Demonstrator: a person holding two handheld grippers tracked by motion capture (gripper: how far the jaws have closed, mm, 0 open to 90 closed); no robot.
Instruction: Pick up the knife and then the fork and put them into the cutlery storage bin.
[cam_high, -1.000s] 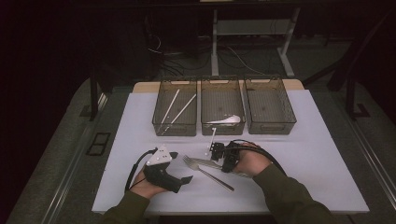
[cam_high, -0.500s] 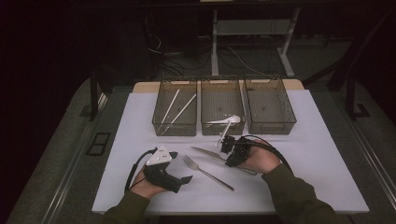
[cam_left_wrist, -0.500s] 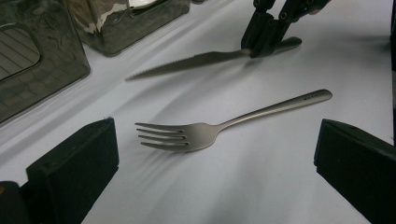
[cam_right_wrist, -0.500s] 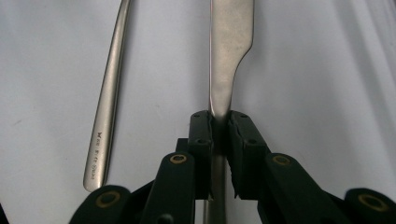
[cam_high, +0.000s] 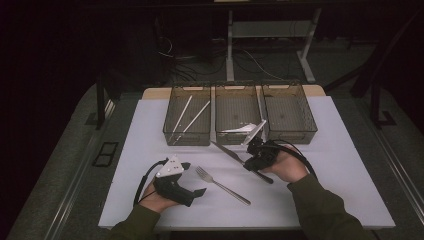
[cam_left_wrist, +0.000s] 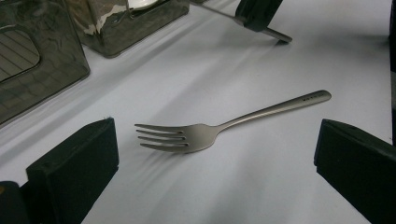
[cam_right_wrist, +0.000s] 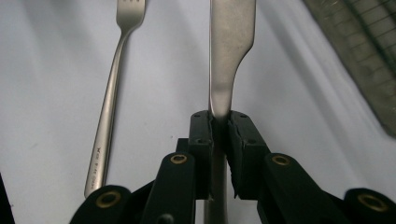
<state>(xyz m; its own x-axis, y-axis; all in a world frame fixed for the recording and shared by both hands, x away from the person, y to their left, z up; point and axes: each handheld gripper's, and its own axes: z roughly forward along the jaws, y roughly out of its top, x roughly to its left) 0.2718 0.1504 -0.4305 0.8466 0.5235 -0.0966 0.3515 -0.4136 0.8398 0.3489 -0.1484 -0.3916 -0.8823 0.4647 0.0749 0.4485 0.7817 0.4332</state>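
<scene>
While the left gripper (cam_high: 192, 192) rested low on the white worktop (cam_high: 350, 200), its jaws stood wide apart and released, framing the fork (cam_left_wrist: 205, 133) that lay flat ahead of them. Over to the middle, the knife (cam_high: 231, 153) was off the worktop, blade aimed at the centre bin (cam_high: 237, 137). On the right, the right gripper (cam_high: 254, 159) had its jaws clenched tight on the knife's handle. The step in hand looked like carrying the knife to a bin; the next move called for clearing that rim, then releasing inside.
</scene>
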